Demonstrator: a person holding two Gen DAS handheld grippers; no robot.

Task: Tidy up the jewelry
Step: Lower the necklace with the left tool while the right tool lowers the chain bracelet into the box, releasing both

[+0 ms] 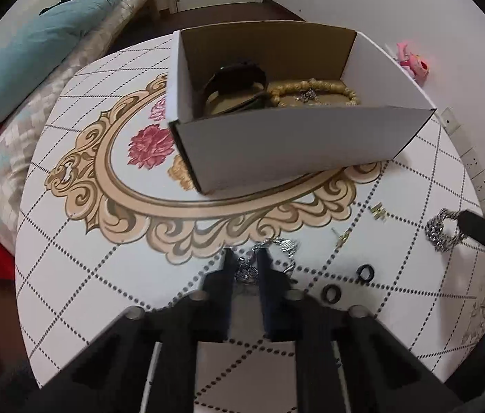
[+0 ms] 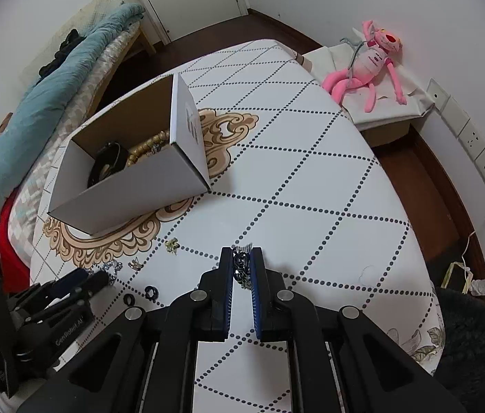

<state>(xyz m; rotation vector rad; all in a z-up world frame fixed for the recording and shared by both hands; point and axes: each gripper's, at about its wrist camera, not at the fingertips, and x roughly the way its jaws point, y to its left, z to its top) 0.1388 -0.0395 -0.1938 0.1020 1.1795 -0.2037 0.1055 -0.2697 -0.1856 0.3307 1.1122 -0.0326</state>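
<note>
Pinching a chunky silver chain (image 2: pixel 242 268) in the right gripper's (image 2: pixel 242 258) jaws, left gripper (image 1: pixel 246 263) clamping a silvery pendant (image 1: pixel 246 272) (both glinting).

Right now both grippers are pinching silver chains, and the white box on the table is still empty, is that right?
Not quite. The box is not empty: the left wrist view shows a black band and gold beads inside. The rest holds: the left gripper and right gripper each pinch a chain.
</note>
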